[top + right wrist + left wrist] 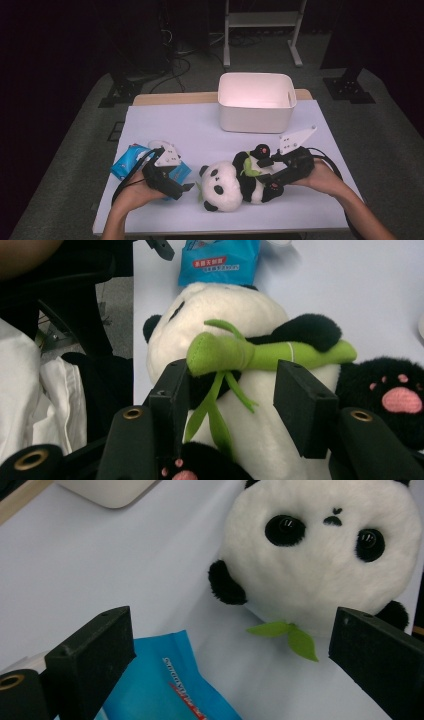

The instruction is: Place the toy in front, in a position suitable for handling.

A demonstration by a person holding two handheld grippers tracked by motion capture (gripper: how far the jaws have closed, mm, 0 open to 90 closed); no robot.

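Observation:
A plush panda [225, 186] lies on its back on the white table, its head toward my left gripper, hugging a green bamboo stalk [260, 355]. My right gripper [265, 175] reaches in from the right. Its jaws [232, 390] stand open on either side of the panda's belly [260, 440], under the bamboo, with some gap to the fur. My left gripper [187, 187] is open and holds nothing. It hovers just left of the panda's head [320, 565], over a blue packet [160, 690].
A white plastic bin [256, 107] stands open at the back of the table [175, 125]. The blue packet [127, 162] lies near the left edge under my left hand. Beyond the table are a dark floor, cables and a white stand's legs [262, 30].

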